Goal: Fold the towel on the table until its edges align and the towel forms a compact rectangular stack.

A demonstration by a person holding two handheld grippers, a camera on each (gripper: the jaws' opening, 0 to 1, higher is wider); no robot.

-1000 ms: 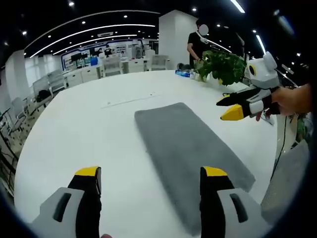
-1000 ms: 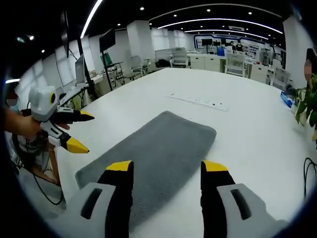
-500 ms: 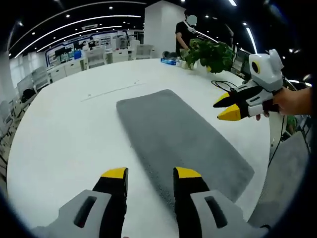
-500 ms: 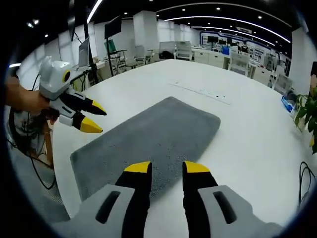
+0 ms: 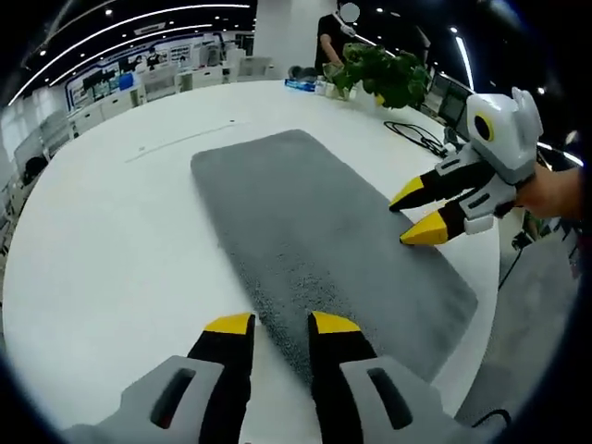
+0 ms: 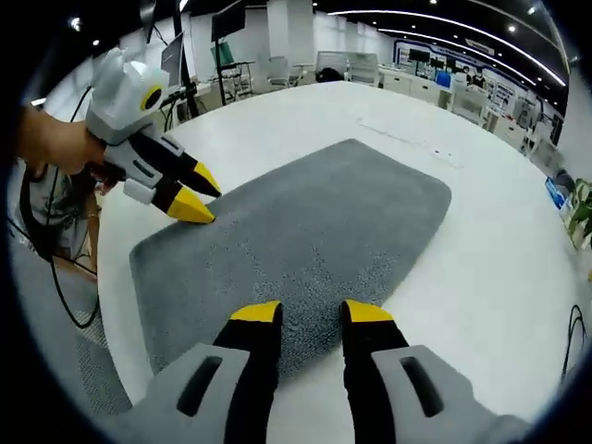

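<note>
A grey towel (image 5: 314, 222) lies flat and spread out on the white table (image 5: 102, 240). My left gripper (image 5: 282, 324) hovers low over the towel's near long edge, jaws a narrow gap apart with the edge showing between them. In the right gripper view the left gripper (image 6: 196, 196) has its lower tip at the towel (image 6: 305, 231) edge near a corner. My right gripper (image 6: 312, 313) is over the opposite long edge, jaws slightly apart. In the left gripper view the right gripper (image 5: 418, 213), held by a hand, is open just above the towel's edge.
A potted plant (image 5: 379, 74), small items and a black cable (image 5: 416, 137) sit at the table's far end, where a person (image 5: 331, 37) stands. A flat strip (image 6: 407, 139) lies on the table beyond the towel. The table edge (image 5: 499, 305) runs close beside the towel.
Both grippers came down and in toward the towel's opposite long edges. Their jaws went from wide apart to a narrow gap; the left narrowed further in the last half second. The towel has not moved.
</note>
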